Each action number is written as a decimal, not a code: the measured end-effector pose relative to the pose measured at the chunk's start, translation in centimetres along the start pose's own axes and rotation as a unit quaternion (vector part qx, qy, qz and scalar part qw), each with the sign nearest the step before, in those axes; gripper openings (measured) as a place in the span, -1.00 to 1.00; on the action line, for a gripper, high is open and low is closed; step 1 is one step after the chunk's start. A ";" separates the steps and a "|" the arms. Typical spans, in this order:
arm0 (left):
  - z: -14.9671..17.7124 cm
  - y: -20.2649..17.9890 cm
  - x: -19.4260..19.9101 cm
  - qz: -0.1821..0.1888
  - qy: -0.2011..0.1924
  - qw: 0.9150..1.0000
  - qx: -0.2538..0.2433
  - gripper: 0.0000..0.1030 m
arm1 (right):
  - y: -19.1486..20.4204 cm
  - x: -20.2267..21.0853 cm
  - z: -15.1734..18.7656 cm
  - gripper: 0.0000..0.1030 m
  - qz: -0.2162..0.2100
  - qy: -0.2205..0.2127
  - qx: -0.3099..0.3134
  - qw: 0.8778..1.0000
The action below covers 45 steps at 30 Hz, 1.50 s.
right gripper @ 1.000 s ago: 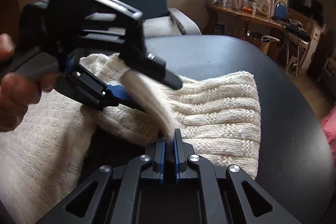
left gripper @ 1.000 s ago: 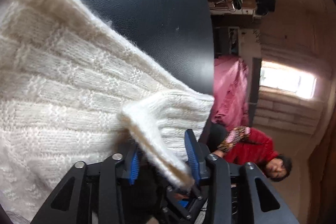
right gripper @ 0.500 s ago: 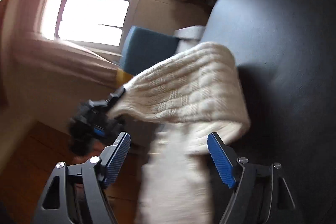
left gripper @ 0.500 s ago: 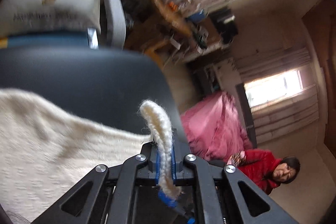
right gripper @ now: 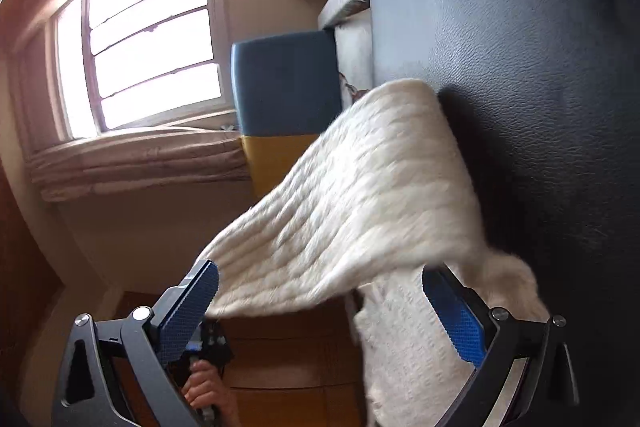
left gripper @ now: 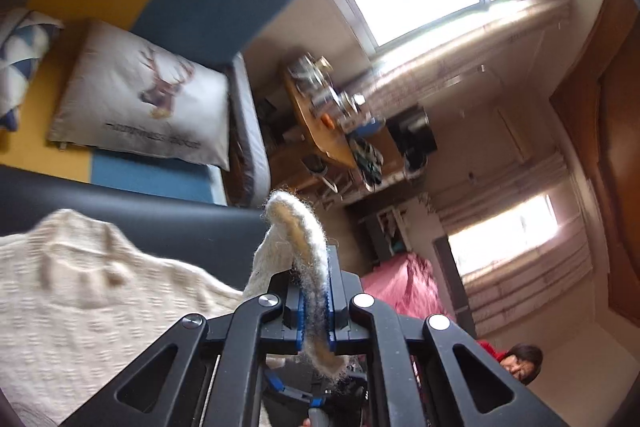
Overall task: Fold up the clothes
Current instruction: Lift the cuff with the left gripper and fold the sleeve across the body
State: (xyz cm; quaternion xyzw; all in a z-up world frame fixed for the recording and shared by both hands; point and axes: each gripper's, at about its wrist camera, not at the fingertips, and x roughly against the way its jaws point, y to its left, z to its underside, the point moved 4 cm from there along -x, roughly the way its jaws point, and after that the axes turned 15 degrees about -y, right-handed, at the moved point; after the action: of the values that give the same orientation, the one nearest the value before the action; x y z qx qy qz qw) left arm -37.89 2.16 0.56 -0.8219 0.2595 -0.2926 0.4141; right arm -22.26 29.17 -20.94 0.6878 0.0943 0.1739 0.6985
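Your left gripper (left gripper: 315, 301) is a matte black frame of angular linkage arms with triangular cut-outs, pinned at four round silver screw heads set in a row across its width. Its two blue ribbed pads (left gripper: 329, 297) sit on black finger mounts, and a further blue fitting shows lower inside the frame.

Your right gripper (right gripper: 320, 307) carries the same black linkage arms with slotted cut-outs and silver screws at the joints. Its blue fingers (right gripper: 188, 311) bear a fine cross-hatched grip texture on their inner faces.

Below, your hand (right gripper: 208, 397) wraps a black handle; no sleeve or glove is in view.
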 end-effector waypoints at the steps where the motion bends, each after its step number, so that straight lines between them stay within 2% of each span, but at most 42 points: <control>1: -0.5 1.2 1.8 0.000 -0.010 1.000 0.004 -0.89 | 0.1 -0.4 0.3 1.00 0.000 0.002 0.004 1.000; 5: -1.5 6.8 6.9 -0.022 -0.032 0.999 0.017 -0.89 | -0.2 -1.1 0.7 1.00 0.020 0.006 0.024 0.999; 7: -0.9 10.5 9.0 -0.051 -0.029 0.998 0.029 -0.89 | -0.6 -1.5 0.8 1.00 0.035 0.009 0.034 0.999; 12: 2.2 19.6 11.3 -0.123 -0.003 0.990 0.067 -0.89 | -0.8 -2.2 1.0 1.00 0.064 0.021 0.071 0.995; 16: 4.1 24.2 12.5 -0.155 0.006 0.984 0.083 -0.89 | -0.9 -2.9 1.3 1.00 0.099 0.033 0.110 0.988; 20: 5.6 26.1 13.3 -0.181 0.021 0.981 0.066 -0.89 | -1.1 -3.9 1.9 1.00 0.122 0.051 0.150 0.980; 22: 6.4 27.0 13.3 -0.182 0.042 0.979 0.078 -0.89 | -1.1 -4.1 2.0 1.00 0.130 0.054 0.161 0.977; 24: 7.1 27.9 13.3 -0.179 0.062 0.977 0.096 -0.80 | -1.1 -4.1 2.0 1.00 0.131 0.055 0.163 0.976; 25: 7.2 28.2 13.4 -0.171 0.061 0.978 0.106 -0.70 | -1.1 -4.0 2.0 1.00 0.133 0.054 0.162 0.976; 27: 7.3 28.6 13.6 -0.162 0.058 0.977 0.123 -0.68 | -1.2 -3.8 1.9 1.00 0.136 0.052 0.163 0.976; 28: 7.3 28.6 13.7 -0.165 0.053 0.978 0.120 -0.71 | -1.0 -3.8 2.0 1.00 0.138 0.054 0.168 0.975; 29: 7.3 28.5 13.9 -0.167 0.047 0.978 0.116 -0.93 | -0.8 -3.6 2.2 1.00 0.135 0.056 0.171 0.974; 32: 6.3 26.6 15.0 -0.160 0.018 0.984 0.074 -0.89 | -0.2 -3.1 2.7 1.00 0.118 0.067 0.176 0.975; 35: 5.1 26.1 15.7 -0.198 0.003 0.980 0.028 -0.89 | -0.6 -2.4 3.1 1.00 0.124 0.081 0.171 0.974; 37: 5.3 26.8 15.3 -0.240 0.029 0.970 0.013 -0.87 | -0.7 -1.2 2.9 1.00 0.129 0.080 0.176 0.973; 39: 6.0 28.0 15.2 -0.273 0.061 0.960 0.022 -0.83 | -0.4 0.1 2.5 1.00 0.124 0.079 0.169 0.975; 40: 6.3 28.4 15.4 -0.281 0.066 0.957 0.030 -0.75 | 0.0 0.8 2.2 1.00 0.118 0.073 0.169 0.976; 42: 6.0 28.1 16.9 -0.291 0.046 0.955 0.029 -0.70 | 1.0 1.5 1.8 1.00 0.098 0.067 0.168 0.979; 44: 5.1 27.2 18.7 -0.308 0.007 0.951 0.015 -0.69 | 2.2 1.9 1.6 1.00 0.073 0.065 0.167 0.981; 45: 4.8 26.4 19.1 -0.296 -0.008 0.955 0.015 -0.69 | 2.7 1.7 1.6 1.00 0.065 0.064 0.170 0.981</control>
State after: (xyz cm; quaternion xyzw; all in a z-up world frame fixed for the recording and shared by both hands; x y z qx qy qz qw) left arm -26.16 -21.89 -18.67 -0.8576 -0.0035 -0.4000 0.3233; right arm -20.38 28.28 -18.01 0.7883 0.1222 0.2440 0.5514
